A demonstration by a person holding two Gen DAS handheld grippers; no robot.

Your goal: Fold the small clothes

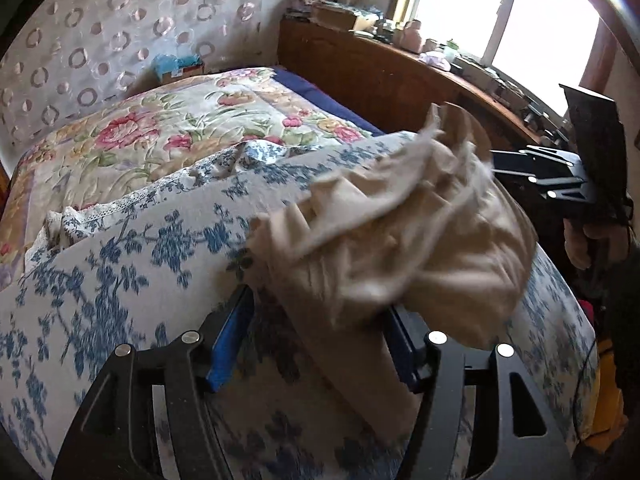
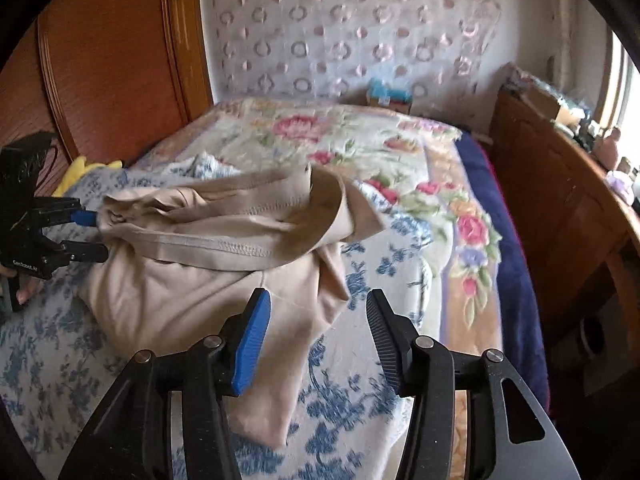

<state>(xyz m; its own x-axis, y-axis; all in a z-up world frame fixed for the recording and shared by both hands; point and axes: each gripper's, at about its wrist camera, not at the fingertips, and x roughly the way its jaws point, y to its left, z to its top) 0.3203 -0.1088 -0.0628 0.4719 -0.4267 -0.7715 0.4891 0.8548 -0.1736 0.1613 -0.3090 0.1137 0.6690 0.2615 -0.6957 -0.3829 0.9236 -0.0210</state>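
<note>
A beige garment [image 1: 400, 240] lies bunched on a white cloth with blue flowers [image 1: 132, 264] on the bed. My left gripper [image 1: 320, 340] is open, its fingers on either side of the garment's near part, which drapes over the right finger. In the right wrist view the garment [image 2: 208, 256] is crumpled with a stitched hem on top, and the left gripper [image 2: 98, 236] sits at its left edge. My right gripper [image 2: 316, 336] is open and empty, just above the garment's near right corner. It also shows in the left wrist view [image 1: 496, 168], behind the garment.
A floral quilt [image 2: 360, 144] covers the far bed. A wooden headboard [image 2: 560, 208] with clutter on top runs along the right under the window. A wooden panel [image 2: 112, 60] stands at the left. A small box [image 2: 388, 98] sits by the wall.
</note>
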